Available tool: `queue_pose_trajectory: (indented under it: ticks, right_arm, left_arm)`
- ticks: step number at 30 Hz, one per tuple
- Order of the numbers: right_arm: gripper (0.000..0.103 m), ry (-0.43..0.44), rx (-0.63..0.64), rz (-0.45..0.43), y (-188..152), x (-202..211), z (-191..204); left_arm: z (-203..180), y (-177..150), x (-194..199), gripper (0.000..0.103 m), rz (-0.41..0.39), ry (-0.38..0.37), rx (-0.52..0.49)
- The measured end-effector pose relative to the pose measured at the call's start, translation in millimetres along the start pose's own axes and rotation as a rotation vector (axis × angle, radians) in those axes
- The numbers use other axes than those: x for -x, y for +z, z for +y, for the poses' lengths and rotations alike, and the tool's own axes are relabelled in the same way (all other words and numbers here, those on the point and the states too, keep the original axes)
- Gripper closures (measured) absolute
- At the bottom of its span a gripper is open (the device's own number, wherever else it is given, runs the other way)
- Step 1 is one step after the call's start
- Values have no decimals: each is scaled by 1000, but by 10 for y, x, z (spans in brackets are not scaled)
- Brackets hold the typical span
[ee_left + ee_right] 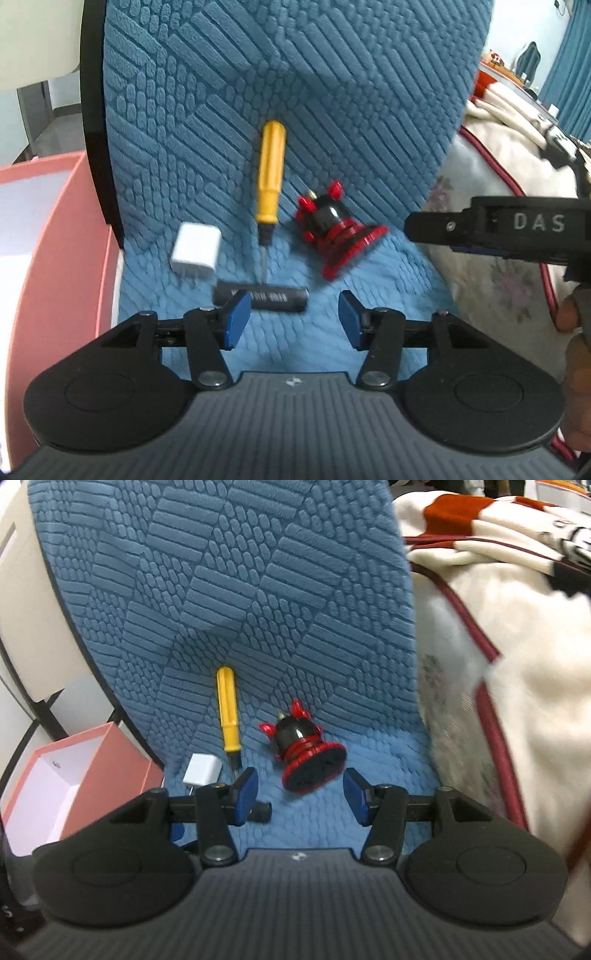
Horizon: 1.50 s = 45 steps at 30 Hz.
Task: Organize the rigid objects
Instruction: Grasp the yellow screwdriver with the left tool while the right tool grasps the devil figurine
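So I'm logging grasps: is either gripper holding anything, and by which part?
Nothing is held. The left gripper and right gripper are both open and empty above the blue cushion.

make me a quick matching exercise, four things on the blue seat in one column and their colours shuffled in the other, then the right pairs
Things:
1. screwdriver handle
2. charger plug
3. cylinder
4. spiked toy

Colours:
A. red and black
B. white
C. yellow
D. dark grey with pale lettering

Pairs: 1-C, 2-B, 3-D, 4-A
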State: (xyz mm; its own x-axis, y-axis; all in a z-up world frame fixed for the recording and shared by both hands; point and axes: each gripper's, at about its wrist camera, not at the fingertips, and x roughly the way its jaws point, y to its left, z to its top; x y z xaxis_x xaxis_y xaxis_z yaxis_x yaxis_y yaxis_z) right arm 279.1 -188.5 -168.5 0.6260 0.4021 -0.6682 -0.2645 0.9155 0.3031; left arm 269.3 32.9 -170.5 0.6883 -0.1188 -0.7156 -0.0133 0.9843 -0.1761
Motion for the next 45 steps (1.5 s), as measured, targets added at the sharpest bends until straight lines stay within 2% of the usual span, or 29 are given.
queue_pose_trajectory:
  ticks: [4, 15, 22, 25, 36, 45]
  right_arm:
    - [48, 34, 13, 39, 156, -275, 20]
    - [44, 53, 71, 119, 454, -858, 9]
    - [33, 47, 91, 185, 492, -1142, -22]
    - [30, 54, 102, 203, 507, -1210, -20]
    - [30, 34, 99, 285, 500, -1566, -48]
    - [30, 60, 88, 301, 530, -1615, -46]
  left_arm:
    - [50, 149, -160, 45, 8, 5, -5]
    - [128, 356, -533, 48, 32, 10, -18]
    - [151, 405, -766, 54, 66, 16, -26]
    - [159, 415, -863, 57, 79, 17, -26]
    - [285, 356, -1092, 68, 122, 16, 39]
    - [249, 420, -1215, 77, 127, 12, 55]
